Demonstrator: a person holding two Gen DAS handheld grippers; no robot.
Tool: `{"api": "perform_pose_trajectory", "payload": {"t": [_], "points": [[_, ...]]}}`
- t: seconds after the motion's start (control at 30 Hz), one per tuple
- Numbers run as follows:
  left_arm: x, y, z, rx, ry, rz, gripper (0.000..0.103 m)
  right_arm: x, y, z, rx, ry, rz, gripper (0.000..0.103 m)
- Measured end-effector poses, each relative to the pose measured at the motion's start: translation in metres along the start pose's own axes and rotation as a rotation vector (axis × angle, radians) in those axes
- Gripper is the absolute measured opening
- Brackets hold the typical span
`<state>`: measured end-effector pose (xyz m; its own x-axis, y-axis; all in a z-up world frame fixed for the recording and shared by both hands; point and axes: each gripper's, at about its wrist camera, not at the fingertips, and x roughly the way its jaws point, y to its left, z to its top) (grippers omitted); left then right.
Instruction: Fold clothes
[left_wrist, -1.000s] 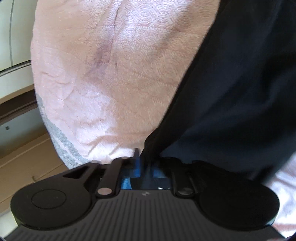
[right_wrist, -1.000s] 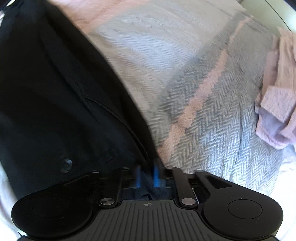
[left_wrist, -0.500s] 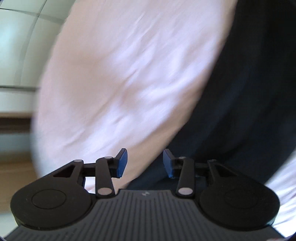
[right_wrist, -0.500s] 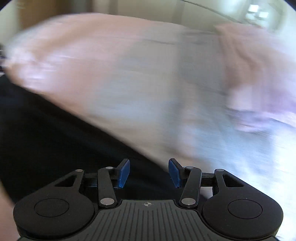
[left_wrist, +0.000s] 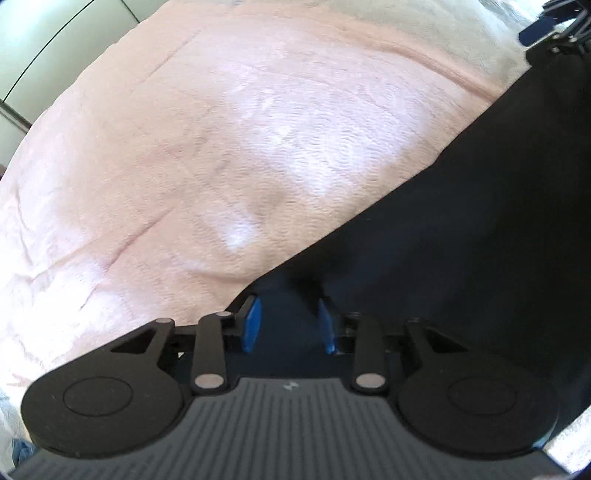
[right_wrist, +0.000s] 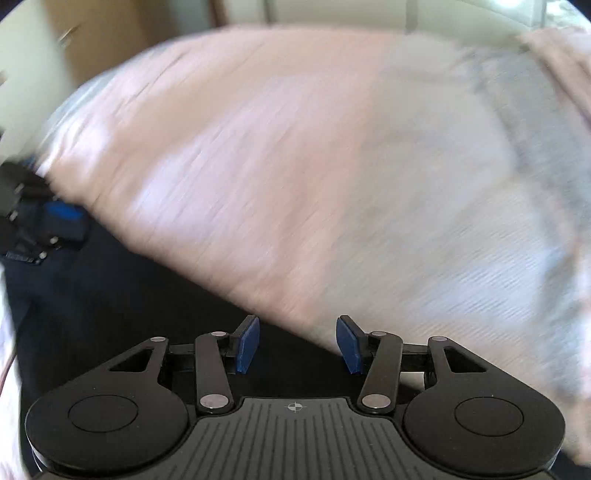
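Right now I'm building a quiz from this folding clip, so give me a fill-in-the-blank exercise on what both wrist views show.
1. The dark garment lies on a bedspread coloured ____.
2. The right gripper has its jaws ____, with nothing between them.
3. Between the left gripper pads sits the garment's ____.
4. In the right wrist view the left gripper appears at the picture's ____ edge.

Missing words: pink; open; edge; left

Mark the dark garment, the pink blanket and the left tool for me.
dark garment (left_wrist: 461, 240), left wrist view, on the flat cloth near its edge.
pink blanket (left_wrist: 221, 147), left wrist view, on its bare middle.
left tool (left_wrist: 288, 325), left wrist view, midway between its blue pads.
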<state>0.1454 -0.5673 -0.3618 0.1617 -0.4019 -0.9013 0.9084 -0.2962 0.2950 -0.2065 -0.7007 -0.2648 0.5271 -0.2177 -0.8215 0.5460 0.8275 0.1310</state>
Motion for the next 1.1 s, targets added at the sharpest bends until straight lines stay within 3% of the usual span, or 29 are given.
{"api": "perform_pose_trajectory", "payload": {"t": [0.1, 0.2, 0.4, 0.53, 0.63, 0.8, 0.93, 1.03, 1.1], "points": [[-0.016, -0.010, -0.012, 0.052, -0.010, 0.025, 0.034, -0.022, 0.004, -0.012, 0.007, -0.007, -0.005, 0.050], [-0.036, -0.030, -0.024, 0.073, -0.019, 0.005, 0.035, -0.046, 0.011, -0.036, 0.023, -0.002, -0.012, 0.050], [-0.053, -0.107, -0.010, 0.182, -0.024, -0.103, 0.036, -0.096, -0.020, -0.135, 0.222, 0.098, -0.137, 0.050], [-0.064, -0.156, 0.041, 0.266, -0.118, -0.186, 0.040, -0.142, -0.059, -0.177, 0.354, 0.076, -0.253, 0.050], [-0.068, -0.190, 0.097, 0.317, -0.203, -0.247, 0.047, -0.174, -0.093, -0.192, 0.453, -0.006, -0.322, 0.050], [-0.053, -0.251, 0.197, 0.370, -0.299, -0.359, 0.051, -0.185, -0.165, -0.202, 0.605, -0.093, -0.312, 0.052], [-0.030, -0.296, 0.258, 0.399, -0.295, -0.388, 0.050, -0.160, -0.210, -0.205, 0.652, -0.105, -0.222, 0.052], [-0.006, -0.319, 0.282, 0.435, -0.255, -0.346, 0.053, -0.148, -0.228, -0.206, 0.584, -0.080, -0.320, 0.053], [-0.002, -0.327, 0.289, 0.452, -0.236, -0.338, 0.053, -0.160, -0.237, -0.213, 0.633, -0.119, -0.320, 0.053]]}}
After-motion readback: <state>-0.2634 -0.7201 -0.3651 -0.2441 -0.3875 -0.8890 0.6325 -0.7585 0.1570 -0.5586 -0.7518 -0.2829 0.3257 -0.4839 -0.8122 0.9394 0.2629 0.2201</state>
